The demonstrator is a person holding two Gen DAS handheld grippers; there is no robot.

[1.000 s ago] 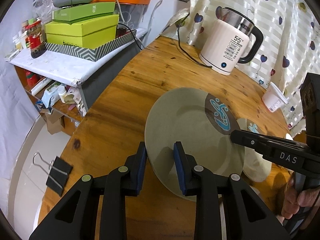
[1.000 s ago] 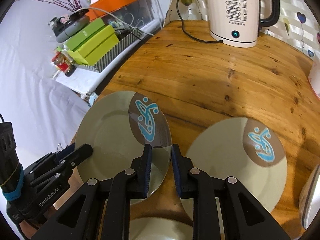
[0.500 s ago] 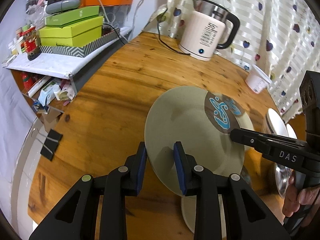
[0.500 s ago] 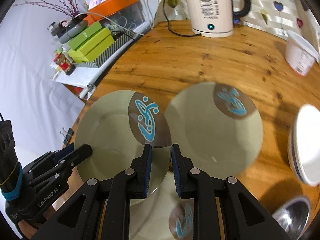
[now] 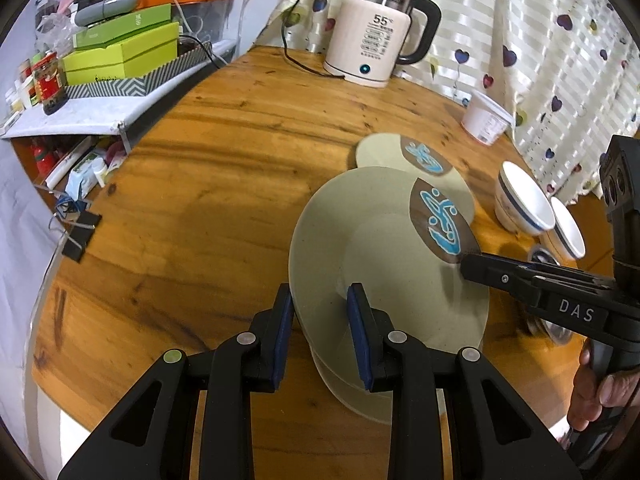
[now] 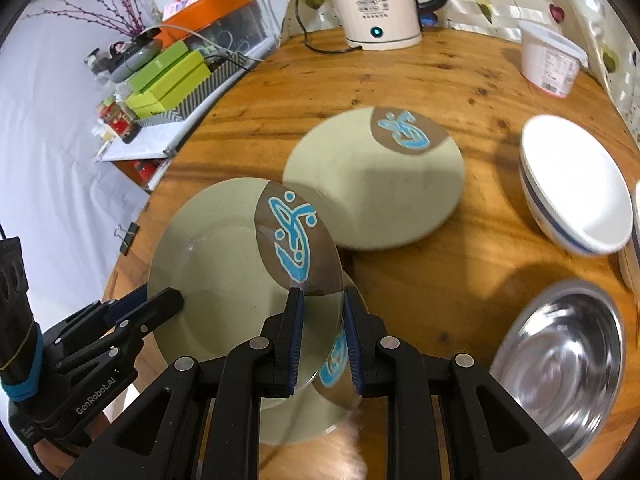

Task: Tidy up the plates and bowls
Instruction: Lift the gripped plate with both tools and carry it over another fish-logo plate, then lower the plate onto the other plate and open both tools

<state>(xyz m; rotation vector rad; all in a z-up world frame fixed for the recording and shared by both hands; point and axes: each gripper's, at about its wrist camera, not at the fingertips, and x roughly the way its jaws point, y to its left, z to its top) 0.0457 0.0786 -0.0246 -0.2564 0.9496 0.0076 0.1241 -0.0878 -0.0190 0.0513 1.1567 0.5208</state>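
A beige plate point(image 5: 380, 248) point(image 6: 224, 248) with a blue fish motif hangs tilted above the wooden table. My left gripper point(image 5: 320, 294) point(image 6: 160, 298) is shut on its near rim. My right gripper point(image 6: 322, 296) point(image 5: 466, 260) is shut on the rim by the motif. A second matching plate point(image 5: 384, 152) point(image 6: 372, 184) lies flat on the table beyond it. Right under the held plate lies a third plate point(image 5: 360, 396) point(image 6: 334, 360), mostly hidden. At the right are a white bowl with a blue stripe point(image 5: 520, 204) point(image 6: 576, 192), another white bowl point(image 5: 568, 232) and a steel bowl point(image 6: 560, 360).
A white kettle point(image 5: 376, 40) point(image 6: 380, 0) with its cord stands at the back of the round table point(image 5: 200, 184). A white tub point(image 5: 486, 120) point(image 6: 550, 60) sits by the curtain. Green boxes point(image 5: 120, 52) crowd a shelf on the left. A binder clip point(image 5: 80, 232) lies off the table's left edge.
Both grippers have carried the plate rightwards across the table. It now hangs over the third plate, and the bowls and steel bowl have come into view.
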